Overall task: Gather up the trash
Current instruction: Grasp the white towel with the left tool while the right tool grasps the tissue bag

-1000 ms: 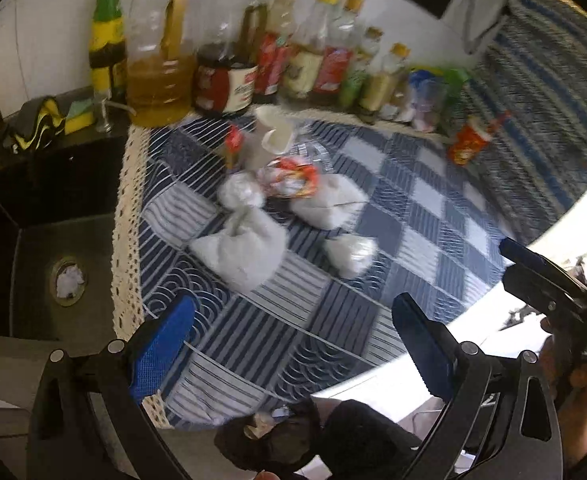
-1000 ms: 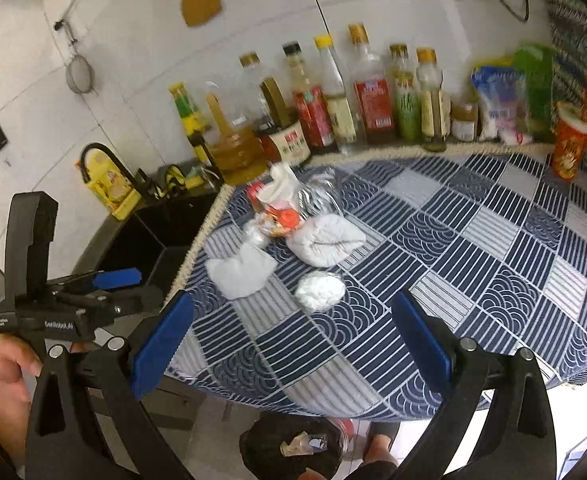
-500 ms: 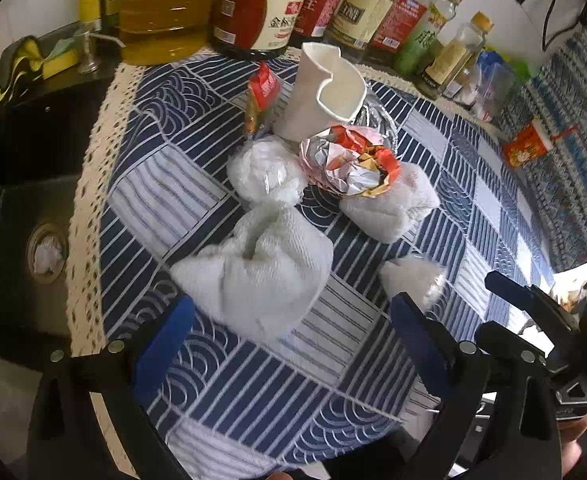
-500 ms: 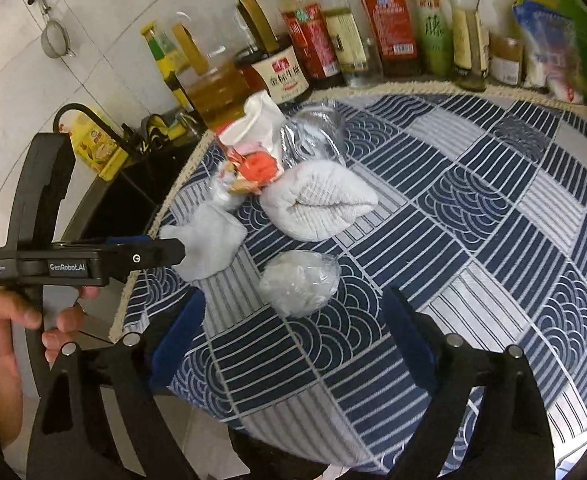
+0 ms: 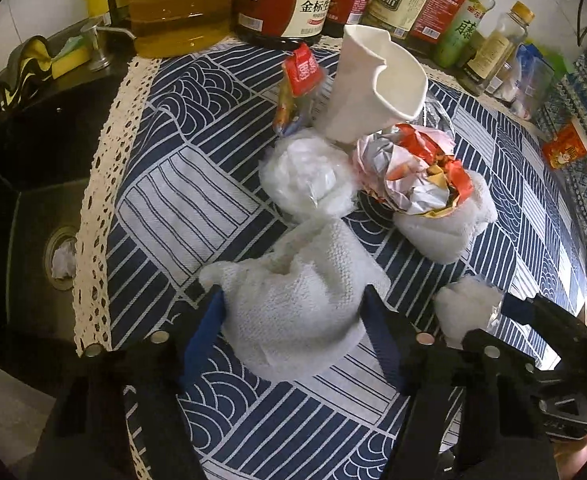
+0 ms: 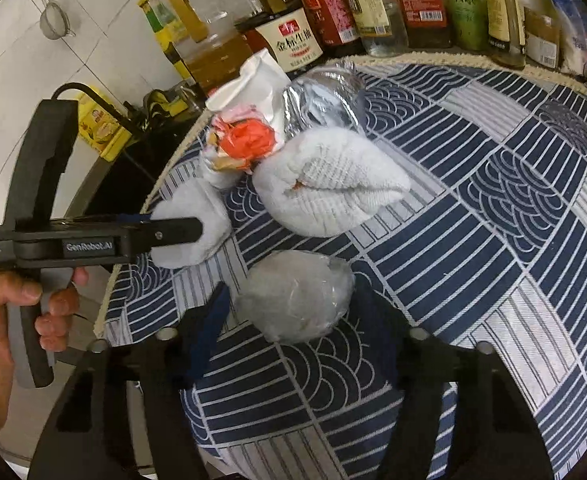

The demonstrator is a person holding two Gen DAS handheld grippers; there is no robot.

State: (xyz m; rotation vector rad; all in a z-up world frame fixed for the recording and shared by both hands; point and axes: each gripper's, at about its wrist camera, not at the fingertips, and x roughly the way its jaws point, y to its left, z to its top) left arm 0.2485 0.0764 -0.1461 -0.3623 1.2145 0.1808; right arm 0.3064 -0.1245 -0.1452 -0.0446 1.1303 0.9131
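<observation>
Claws closing: left claw (image 5: 293, 316) clasps paper wad (image 5: 293, 300), right claw (image 6: 289, 312) clasps plastic ball (image 6: 295, 296) near tablecloth edge (image 5: 93, 184).

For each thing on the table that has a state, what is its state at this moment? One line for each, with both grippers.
left gripper: jaws closing, pads against the paper towel wad
paper towel wad: crumpled, on the tablecloth
right gripper: jaws closing around the plastic wrap ball
plastic wrap ball: balled up, lying on the cloth
paper cup: crushed, dented rim
snack wrapper: crumpled
second towel wad: folded, untouched
</observation>
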